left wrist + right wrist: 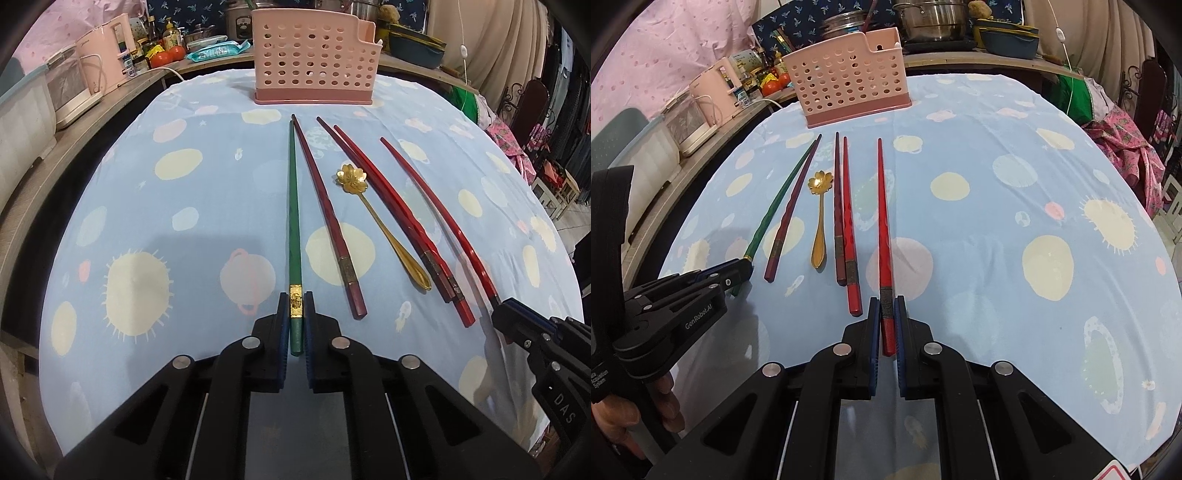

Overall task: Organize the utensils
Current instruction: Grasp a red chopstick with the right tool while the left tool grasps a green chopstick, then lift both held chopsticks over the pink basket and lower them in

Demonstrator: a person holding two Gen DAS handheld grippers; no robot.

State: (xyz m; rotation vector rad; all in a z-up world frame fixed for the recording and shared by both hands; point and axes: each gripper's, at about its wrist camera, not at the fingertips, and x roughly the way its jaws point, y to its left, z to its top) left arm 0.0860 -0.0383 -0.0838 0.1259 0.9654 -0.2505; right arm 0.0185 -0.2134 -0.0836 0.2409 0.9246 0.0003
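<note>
Chopsticks lie side by side on the blue patterned cloth (184, 229). My left gripper (295, 306) is shut on the thick end of the green chopstick (294, 221); it also shows in the right wrist view (738, 273). My right gripper (887, 310) is shut on the thick end of a red chopstick (883, 221), seen at the right in the left wrist view (443, 206). Between them lie a dark red chopstick (325, 214), a gold flower spoon (373, 218) and a pair of red chopsticks (406, 221). A pink perforated utensil holder (312, 55) stands at the far edge.
A wooden counter (110, 96) runs behind and to the left with a pink kettle (107, 55), tomatoes, bottles and pots. Clothes and chairs (1126, 147) are at the right.
</note>
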